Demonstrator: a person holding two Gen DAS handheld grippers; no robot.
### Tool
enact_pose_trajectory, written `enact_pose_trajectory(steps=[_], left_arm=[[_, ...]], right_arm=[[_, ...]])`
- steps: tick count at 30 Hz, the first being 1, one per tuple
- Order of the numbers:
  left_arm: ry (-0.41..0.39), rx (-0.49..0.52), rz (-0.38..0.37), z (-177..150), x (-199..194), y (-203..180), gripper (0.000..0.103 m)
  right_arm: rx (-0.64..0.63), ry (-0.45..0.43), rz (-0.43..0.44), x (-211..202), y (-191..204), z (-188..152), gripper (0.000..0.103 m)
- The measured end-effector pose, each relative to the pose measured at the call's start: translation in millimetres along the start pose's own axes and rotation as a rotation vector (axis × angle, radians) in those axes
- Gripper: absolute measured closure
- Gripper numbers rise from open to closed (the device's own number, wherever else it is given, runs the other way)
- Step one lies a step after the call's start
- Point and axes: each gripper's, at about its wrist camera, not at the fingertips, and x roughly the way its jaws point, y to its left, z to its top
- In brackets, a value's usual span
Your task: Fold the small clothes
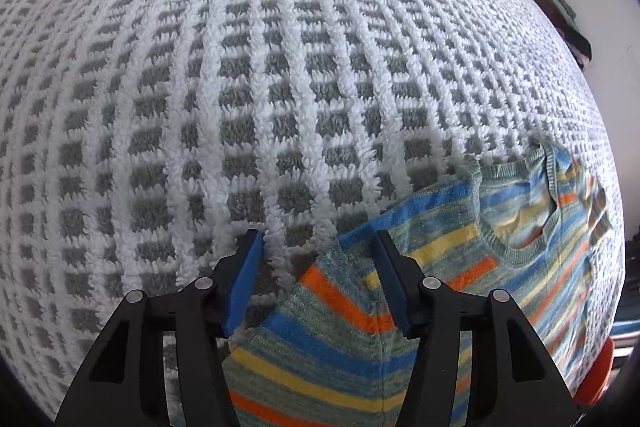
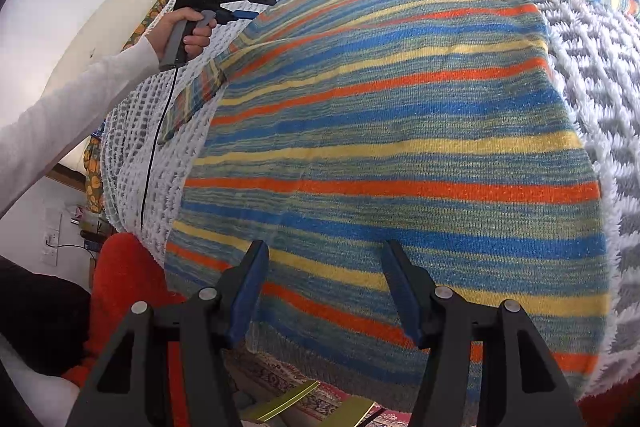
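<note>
A striped knit sweater (image 2: 392,131) in blue, orange, yellow and green lies flat on a white and grey waffle blanket (image 1: 240,87). In the left wrist view its neck opening (image 1: 520,227) is at the right and one sleeve (image 1: 320,331) runs between the fingers of my left gripper (image 1: 318,247), which is open just above it. My right gripper (image 2: 324,259) is open over the sweater's hem near the bed's edge. The left gripper (image 2: 244,9) also shows in the right wrist view, held by a hand beside the sweater's shoulder.
The blanket covers a bed that fills most of both views. A red cushion (image 2: 124,279) sits beside the bed edge at the lower left. A patterned rug (image 2: 280,383) lies on the floor below. Dark items (image 1: 568,27) stand by the wall at the far right.
</note>
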Motion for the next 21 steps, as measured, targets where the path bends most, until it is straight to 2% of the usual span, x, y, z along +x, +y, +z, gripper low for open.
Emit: enact_pose_trajectory(steps=[4, 7, 9, 10, 11, 12, 13, 15, 17, 19, 21], left_arm=[[-0.001, 0.075, -0.068, -2, 3, -13, 0.062], [0.039, 0.116, -0.073, -3, 12, -23, 0.063], [0.052, 0.143, -0.082, -4, 16, -30, 0.078], [0.059, 0.166, -0.098, -6, 16, -36, 0.094], [0.062, 0.195, -0.101, -9, 14, -43, 0.094], [0.052, 0.246, -0.075, -12, 10, -54, 0.094], [0.034, 0.308, -0.018, -15, 6, -66, 0.095], [-0.012, 0.388, 0.124, -16, -1, -84, 0.095], [-0.065, 0.421, 0.254, -10, -4, -96, 0.095], [-0.092, 0.419, 0.325, -2, -3, -98, 0.095], [-0.072, 0.389, 0.340, 4, 9, -94, 0.095]], right_arm=[[0.024, 0.001, 0.009, 2, -4, 1, 0.044], [0.027, -0.001, 0.006, 3, -5, 1, 0.044], [0.028, -0.001, 0.003, 3, -5, 2, 0.044], [0.028, 0.000, 0.002, 3, -6, 2, 0.044], [0.029, -0.001, 0.002, 2, -6, 2, 0.044], [0.032, -0.003, 0.001, 2, -6, 2, 0.044], [0.035, -0.005, -0.001, 1, -7, 2, 0.044], [0.041, -0.009, -0.003, 1, -8, 2, 0.044], [0.045, -0.012, -0.004, 1, -9, 3, 0.044], [0.042, -0.013, -0.006, 2, -8, 3, 0.044], [0.039, -0.015, -0.008, 2, -6, 4, 0.044]])
